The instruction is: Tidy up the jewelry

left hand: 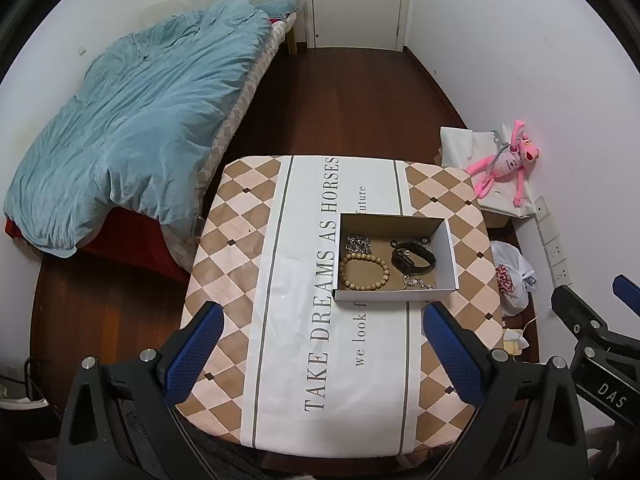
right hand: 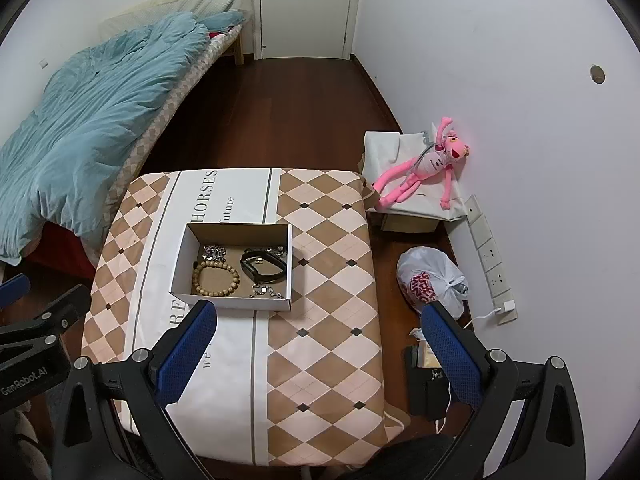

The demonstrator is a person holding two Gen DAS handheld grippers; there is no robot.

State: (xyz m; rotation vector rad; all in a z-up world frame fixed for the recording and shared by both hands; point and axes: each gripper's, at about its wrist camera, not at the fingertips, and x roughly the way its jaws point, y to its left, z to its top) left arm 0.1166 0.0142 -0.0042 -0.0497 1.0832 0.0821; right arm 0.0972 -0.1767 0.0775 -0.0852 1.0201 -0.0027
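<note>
Checkered table [left hand: 240,240], cardboard box [left hand: 448,248] near centre (jewelry inside), left claw [left hand: 322,354] and right claw [right hand: 320,354] gaping, empty.

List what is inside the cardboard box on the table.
Inside the cardboard box: a wooden bead bracelet, a black wristband, a silver chain at the back left, another silver piece at the front. More metal bits sit behind the wristband, too small to identify.

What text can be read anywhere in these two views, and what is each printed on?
"TAKE DREAMS AS HORSES": checked brown-and-pink tablecloth, white centre band.
"we look f…" and "future": same band, partly hidden by the open cardboard box.
"DAS": black body of the right gripper.
"GenRobot.AI": black body of the left gripper.
Red lettering on the white plastic bag: too crumpled to read.
</note>
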